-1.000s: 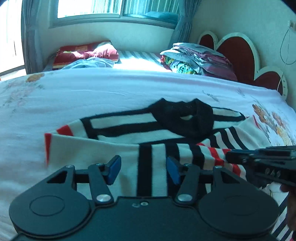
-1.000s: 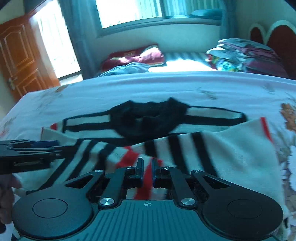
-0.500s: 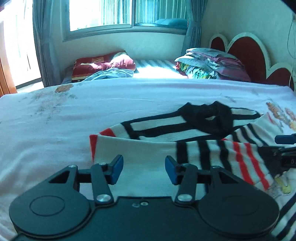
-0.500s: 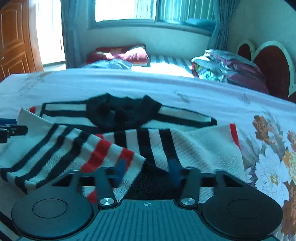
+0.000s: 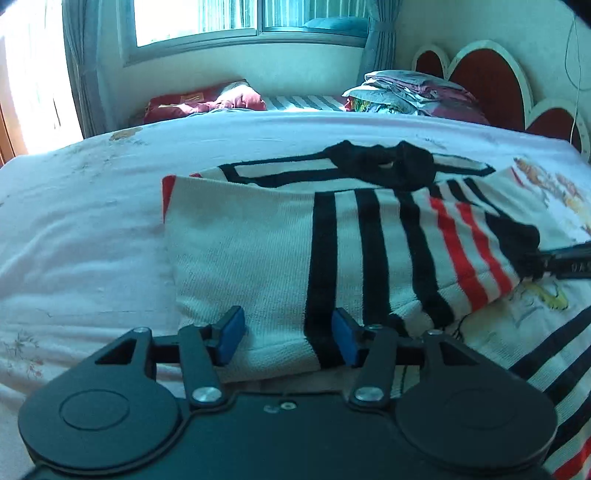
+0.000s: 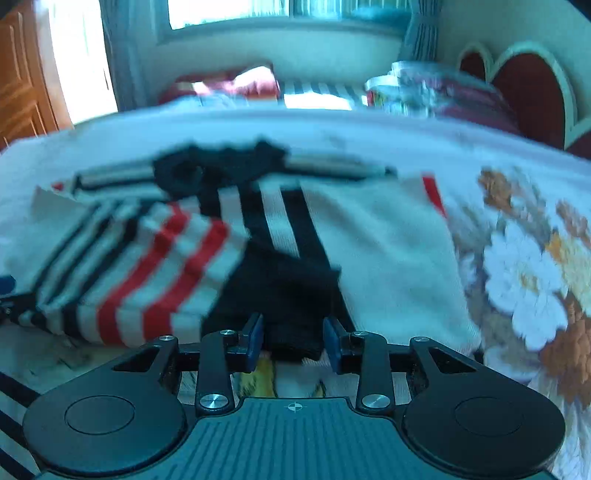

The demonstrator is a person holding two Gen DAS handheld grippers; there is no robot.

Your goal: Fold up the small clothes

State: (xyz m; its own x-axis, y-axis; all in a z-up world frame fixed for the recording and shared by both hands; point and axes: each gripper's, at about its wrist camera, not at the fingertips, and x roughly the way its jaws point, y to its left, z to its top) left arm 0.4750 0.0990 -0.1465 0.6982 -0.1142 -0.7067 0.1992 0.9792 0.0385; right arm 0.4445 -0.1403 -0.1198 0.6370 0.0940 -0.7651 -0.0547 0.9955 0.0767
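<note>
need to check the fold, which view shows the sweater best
Left wrist: the sweater is sharp, with its collar, stripes and folded sleeve all visible. The right wrist shows it too, but motion blur smears the stripes and edges.

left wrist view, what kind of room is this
Most likely a home bedroom: a bed with a floral sheet, a scalloped red headboard, and a curtained window behind folded bedding.

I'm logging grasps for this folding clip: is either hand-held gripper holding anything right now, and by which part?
Nothing is clamped. The left hand-held gripper is open over the striped sweater. The right hand-held gripper is open around the sweater's black cuff.
</note>
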